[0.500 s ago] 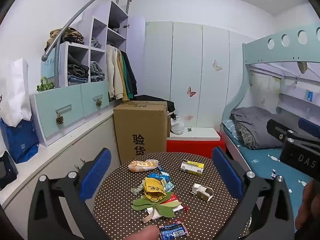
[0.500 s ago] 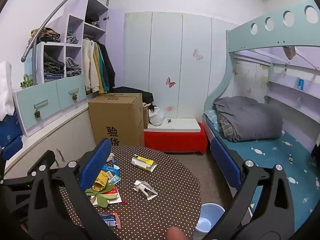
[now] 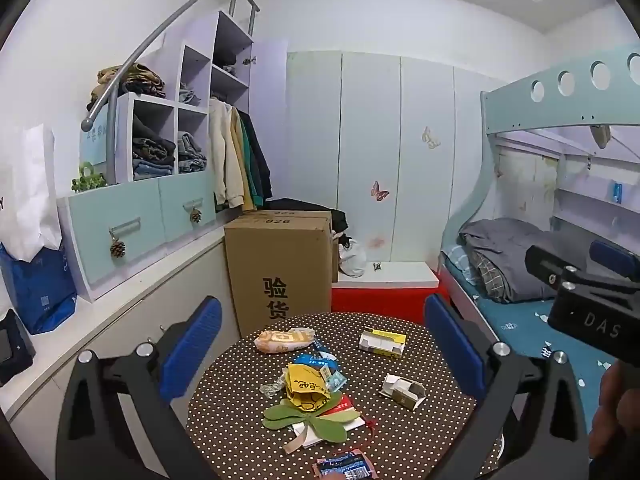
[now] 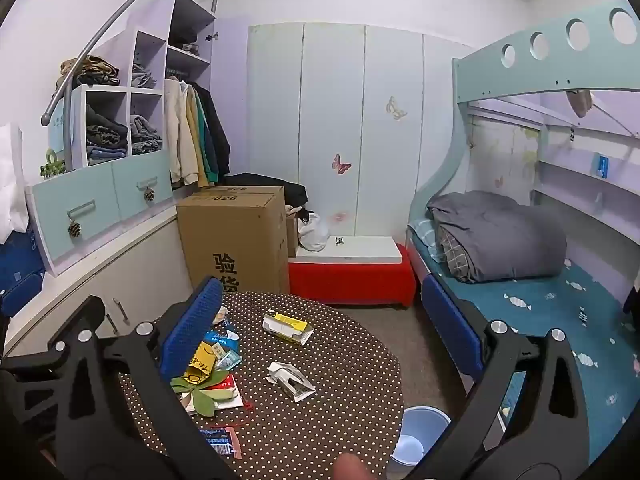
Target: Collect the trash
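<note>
Both the left gripper and right gripper hover wide open and empty above the dotted round table, so collection has not begun; next, one must descend onto a wrapper such as the crumpled white carton, destined for the blue bin on the floor at the table's near right.

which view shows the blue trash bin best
The right wrist view: the blue bin stands on the floor beside the dotted table, its open rim visible. In the left wrist view it is hidden entirely.
</note>
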